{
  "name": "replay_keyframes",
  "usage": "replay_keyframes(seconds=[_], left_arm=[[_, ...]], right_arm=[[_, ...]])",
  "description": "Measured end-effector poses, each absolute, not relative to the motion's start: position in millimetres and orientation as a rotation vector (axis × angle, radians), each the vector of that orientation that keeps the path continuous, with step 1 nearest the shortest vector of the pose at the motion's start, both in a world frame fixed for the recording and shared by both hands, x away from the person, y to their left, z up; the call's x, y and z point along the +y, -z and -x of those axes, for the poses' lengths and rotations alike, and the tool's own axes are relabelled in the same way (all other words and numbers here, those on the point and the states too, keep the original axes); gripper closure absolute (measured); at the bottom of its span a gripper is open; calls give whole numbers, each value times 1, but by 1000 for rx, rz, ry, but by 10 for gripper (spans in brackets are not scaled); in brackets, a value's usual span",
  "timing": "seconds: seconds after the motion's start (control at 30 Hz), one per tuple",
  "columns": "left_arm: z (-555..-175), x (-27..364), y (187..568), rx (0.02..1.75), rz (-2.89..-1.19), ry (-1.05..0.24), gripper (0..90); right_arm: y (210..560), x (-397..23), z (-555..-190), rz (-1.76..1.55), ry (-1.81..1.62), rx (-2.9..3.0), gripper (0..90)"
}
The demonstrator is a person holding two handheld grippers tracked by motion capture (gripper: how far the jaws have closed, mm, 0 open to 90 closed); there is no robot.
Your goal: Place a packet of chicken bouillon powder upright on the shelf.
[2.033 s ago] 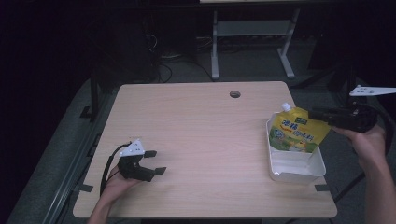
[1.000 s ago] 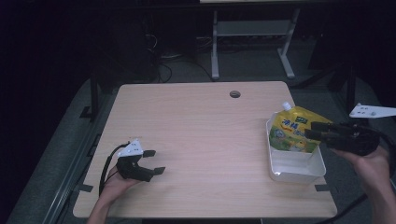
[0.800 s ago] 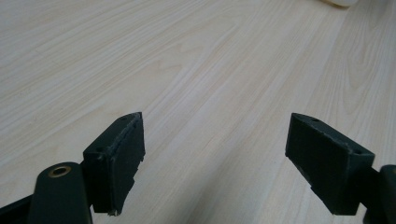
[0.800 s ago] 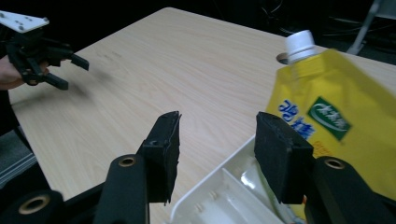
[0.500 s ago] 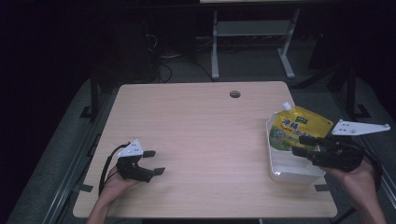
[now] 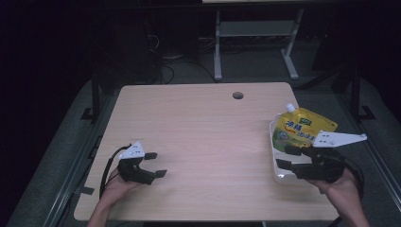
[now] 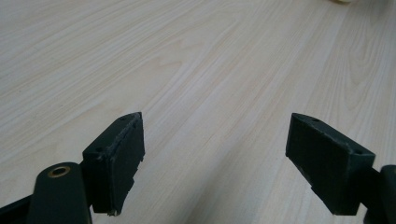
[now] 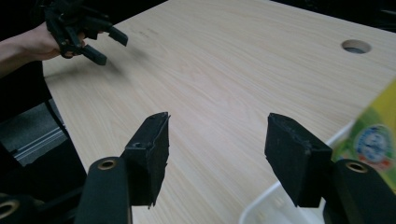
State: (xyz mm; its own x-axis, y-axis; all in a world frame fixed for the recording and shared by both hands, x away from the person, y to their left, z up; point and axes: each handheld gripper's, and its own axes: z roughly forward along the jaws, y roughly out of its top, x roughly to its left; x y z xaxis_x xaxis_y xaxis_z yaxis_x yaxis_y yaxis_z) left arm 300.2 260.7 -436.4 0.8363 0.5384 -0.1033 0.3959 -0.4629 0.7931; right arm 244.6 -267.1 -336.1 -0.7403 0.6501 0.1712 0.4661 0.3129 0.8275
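A yellow and green spouted pouch (image 6: 302, 130) leans in a white tray (image 6: 279, 176) at the table's right edge. My right gripper (image 6: 285, 157) hovers open over the tray's near end, just in front of the pouch and apart from it. In the right gripper view its jaws (image 8: 217, 123) stand wide with only bare wood between them; the pouch (image 8: 373, 135) and the tray's rim (image 8: 266, 205) lie at lower right. My left gripper (image 6: 156, 164) rests open near the table's front left corner. In the left gripper view (image 7: 217, 126) nothing is between its fingers.
The light wood table (image 6: 203, 132) has a round cable hole (image 6: 238, 95) near its far edge. Beyond it, in the dark, stands a metal rack frame (image 6: 255, 33). The left hand and its gripper (image 8: 79, 28) appear far off in the right gripper view.
My right gripper has drawn back from the pouch's upper right to the tray's near end, coming toward the person. The pouch stays leaning in the tray. The left gripper has not moved.
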Motion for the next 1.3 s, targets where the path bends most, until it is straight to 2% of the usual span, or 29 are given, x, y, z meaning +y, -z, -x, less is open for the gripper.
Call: replay_keyframes(seconds=[0.43,1.3], left_arm=[[-299,265,435,687,-2110,-213,189],[-298,262,438,678,-2148,-214,186]], right_arm=[[350,-222,-253,-947,-1396,2466,361],[384,-163,-271,-859,-1421,2565,311]])
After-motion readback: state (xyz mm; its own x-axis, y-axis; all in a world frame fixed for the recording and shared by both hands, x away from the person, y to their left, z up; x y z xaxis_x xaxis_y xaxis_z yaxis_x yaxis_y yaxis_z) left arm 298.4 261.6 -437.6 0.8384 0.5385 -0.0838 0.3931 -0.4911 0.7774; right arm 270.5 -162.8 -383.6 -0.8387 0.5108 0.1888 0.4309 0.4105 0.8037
